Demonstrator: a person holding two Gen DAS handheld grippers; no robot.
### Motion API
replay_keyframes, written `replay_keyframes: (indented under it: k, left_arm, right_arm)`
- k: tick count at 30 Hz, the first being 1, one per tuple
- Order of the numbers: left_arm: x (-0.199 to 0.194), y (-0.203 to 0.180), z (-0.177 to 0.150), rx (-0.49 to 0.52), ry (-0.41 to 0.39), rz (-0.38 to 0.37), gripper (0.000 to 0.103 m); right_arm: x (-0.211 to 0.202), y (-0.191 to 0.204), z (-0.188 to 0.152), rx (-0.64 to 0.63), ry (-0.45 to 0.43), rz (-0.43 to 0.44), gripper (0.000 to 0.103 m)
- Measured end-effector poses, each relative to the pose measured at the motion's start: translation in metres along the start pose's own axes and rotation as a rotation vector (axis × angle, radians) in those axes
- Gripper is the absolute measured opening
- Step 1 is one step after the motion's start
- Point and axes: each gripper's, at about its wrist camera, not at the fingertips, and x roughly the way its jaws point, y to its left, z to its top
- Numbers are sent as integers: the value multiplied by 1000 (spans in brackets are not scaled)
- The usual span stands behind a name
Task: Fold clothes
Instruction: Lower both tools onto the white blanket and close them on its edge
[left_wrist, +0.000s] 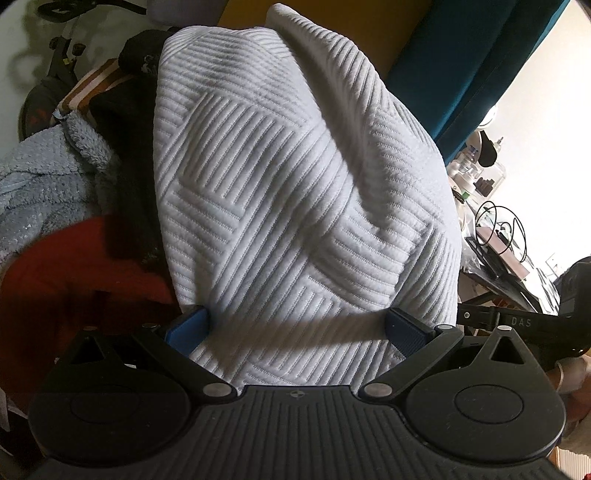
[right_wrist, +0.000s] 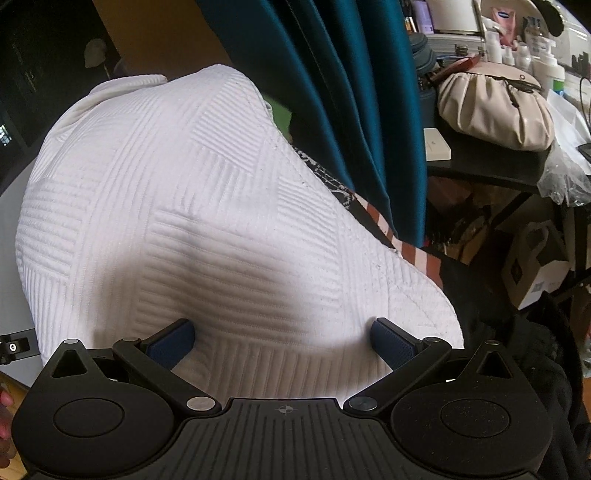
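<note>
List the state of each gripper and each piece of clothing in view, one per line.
Left gripper: jaws wide open, over the white cloth.
Right gripper: jaws wide open, over the same cloth.
White textured garment: bunched, unfolded, ungripped.
Red garment: crumpled.
Blue fleece garment: heaped, unfolded.

Left wrist view: looks forward over the left gripper (left_wrist: 295, 328), very close to a white quilted garment (left_wrist: 295, 184) that fills the middle of the frame.
Left view edges: a pale blue fleece (left_wrist: 40, 184) and red cloth (left_wrist: 74, 273) at left, a teal curtain (left_wrist: 469, 55) and a cluttered table at right.
Right wrist view: looks forward over the right gripper (right_wrist: 282, 343), equally close to the same white quilted garment (right_wrist: 184, 203).
Right view edges: the teal curtain (right_wrist: 332, 92) above, a beige pouch (right_wrist: 495, 107) on a dark table at right.
Shared: the garment and curtain.
</note>
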Motion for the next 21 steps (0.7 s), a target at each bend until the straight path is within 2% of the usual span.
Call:
replay_keyframes:
  k: [13, 17, 21]
  left_arm:
    - [0, 6, 0, 22, 1, -7, 103]
    - [-6, 4, 7, 67, 5, -5, 103]
    - [-21, 0, 12, 90, -23, 2, 93]
  right_arm:
    - [-1, -1, -1, 18, 7, -7, 102]
    - [-7, -5, 0, 25, 7, 13, 102]
    - [-21, -14, 6, 36, -53, 20, 101]
